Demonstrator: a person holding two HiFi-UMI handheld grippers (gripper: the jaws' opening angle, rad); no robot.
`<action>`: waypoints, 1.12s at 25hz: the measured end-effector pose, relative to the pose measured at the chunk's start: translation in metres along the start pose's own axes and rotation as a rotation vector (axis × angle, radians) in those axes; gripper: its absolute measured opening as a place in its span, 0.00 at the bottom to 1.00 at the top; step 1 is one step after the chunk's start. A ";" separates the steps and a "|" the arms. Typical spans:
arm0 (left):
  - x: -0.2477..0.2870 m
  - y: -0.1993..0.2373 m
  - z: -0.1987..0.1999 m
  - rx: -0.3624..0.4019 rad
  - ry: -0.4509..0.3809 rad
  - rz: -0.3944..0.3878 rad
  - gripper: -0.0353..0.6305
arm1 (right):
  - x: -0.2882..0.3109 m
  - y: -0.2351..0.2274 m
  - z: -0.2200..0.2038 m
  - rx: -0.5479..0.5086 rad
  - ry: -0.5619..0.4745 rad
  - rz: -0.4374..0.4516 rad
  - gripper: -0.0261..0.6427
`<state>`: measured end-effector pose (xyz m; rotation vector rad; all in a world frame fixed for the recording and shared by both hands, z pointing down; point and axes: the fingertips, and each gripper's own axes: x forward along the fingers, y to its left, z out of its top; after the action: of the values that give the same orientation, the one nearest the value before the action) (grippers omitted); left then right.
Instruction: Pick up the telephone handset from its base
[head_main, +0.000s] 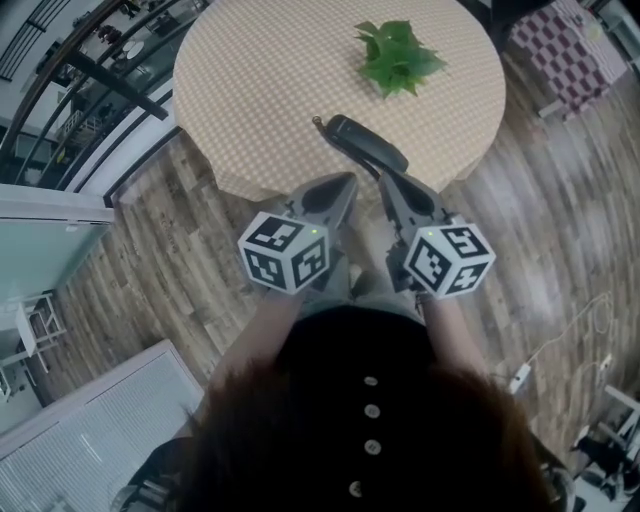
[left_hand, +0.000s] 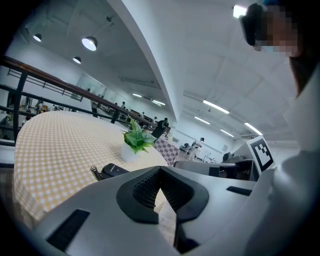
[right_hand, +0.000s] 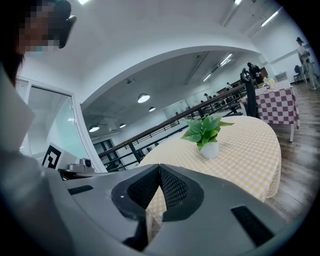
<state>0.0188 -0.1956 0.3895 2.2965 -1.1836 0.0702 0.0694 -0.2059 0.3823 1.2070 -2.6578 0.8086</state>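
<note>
Item: telephone handset (head_main: 368, 145), black, coiled cord at its far end. It lies on the checked round table (head_main: 250, 90) near the edge facing the person, with a potted plant (head_main: 398, 55) beyond it.
Left gripper (left_hand: 160, 170): jaws pressed together, nothing between them, handset ahead and to their left.
Right gripper (right_hand: 160, 167): jaws pressed together, empty, tips just short of the handset's near end.
</note>
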 end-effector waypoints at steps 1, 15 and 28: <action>0.002 0.004 0.003 0.001 0.005 -0.002 0.06 | 0.004 -0.002 0.003 0.004 -0.001 -0.005 0.06; 0.038 0.050 0.018 -0.005 0.083 -0.049 0.06 | 0.055 -0.030 0.018 -0.001 0.028 -0.082 0.06; 0.045 0.074 0.019 -0.022 0.137 -0.111 0.06 | 0.076 -0.027 0.021 0.029 0.004 -0.153 0.06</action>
<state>-0.0143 -0.2723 0.4192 2.2943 -0.9819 0.1700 0.0399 -0.2815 0.3997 1.3931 -2.5210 0.8256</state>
